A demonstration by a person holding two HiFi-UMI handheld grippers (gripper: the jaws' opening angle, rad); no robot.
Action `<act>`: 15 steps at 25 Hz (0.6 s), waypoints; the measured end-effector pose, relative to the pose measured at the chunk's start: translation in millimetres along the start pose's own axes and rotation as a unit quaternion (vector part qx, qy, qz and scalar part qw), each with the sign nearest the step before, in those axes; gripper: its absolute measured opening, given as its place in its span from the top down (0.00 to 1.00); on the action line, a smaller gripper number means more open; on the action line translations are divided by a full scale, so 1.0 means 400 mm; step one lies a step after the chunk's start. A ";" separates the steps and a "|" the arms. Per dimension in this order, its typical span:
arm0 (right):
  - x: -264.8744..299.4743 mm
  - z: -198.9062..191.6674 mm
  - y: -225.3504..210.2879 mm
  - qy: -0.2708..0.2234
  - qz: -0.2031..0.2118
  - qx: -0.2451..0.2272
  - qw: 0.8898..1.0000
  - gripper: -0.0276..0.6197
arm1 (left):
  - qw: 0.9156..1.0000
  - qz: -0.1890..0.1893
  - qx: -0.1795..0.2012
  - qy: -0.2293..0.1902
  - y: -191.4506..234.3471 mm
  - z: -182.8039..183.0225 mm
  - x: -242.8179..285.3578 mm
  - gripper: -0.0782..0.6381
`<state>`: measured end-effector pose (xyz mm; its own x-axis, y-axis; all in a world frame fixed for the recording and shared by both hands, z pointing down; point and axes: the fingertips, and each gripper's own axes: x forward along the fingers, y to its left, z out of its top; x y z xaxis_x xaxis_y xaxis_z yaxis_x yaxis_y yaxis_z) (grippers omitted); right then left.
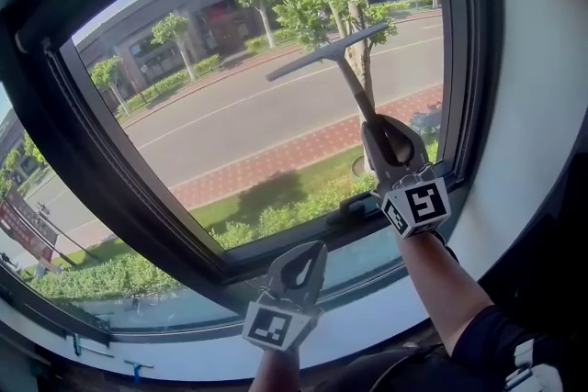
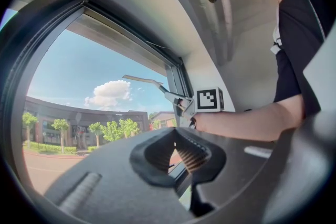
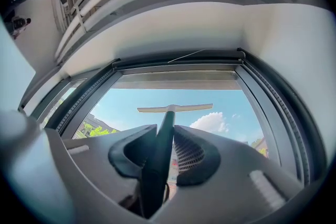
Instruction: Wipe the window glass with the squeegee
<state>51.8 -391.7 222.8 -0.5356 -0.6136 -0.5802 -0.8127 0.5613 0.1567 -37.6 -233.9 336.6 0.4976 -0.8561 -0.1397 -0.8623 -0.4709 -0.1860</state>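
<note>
- Right gripper view: squeegee is clenched in right tool; left tool is closed, empty.
- Streaks are risked on window glass if blade is tilted off.

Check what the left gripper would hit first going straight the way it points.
Probably the window's dark lower frame. The left gripper, jaws together and empty, points up at it from close below, with the glass just beyond. Depth is hard to judge.
</note>
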 end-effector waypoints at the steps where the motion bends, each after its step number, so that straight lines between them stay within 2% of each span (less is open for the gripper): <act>1: -0.007 -0.009 0.003 0.004 0.000 0.001 1.000 0.80 | 1.000 -0.001 -0.001 0.000 -0.001 -0.002 0.002 0.89; 15: -0.130 -0.140 0.032 0.068 0.002 0.017 0.998 0.80 | 1.000 -0.019 -0.009 0.003 -0.025 -0.016 0.029 0.89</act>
<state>56.6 -383.6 299.6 -0.5664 -0.6798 -0.4660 -0.8037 0.5808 0.1295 -23.8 -240.4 343.2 0.5301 -0.8383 -0.1275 -0.8440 -0.5072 -0.1741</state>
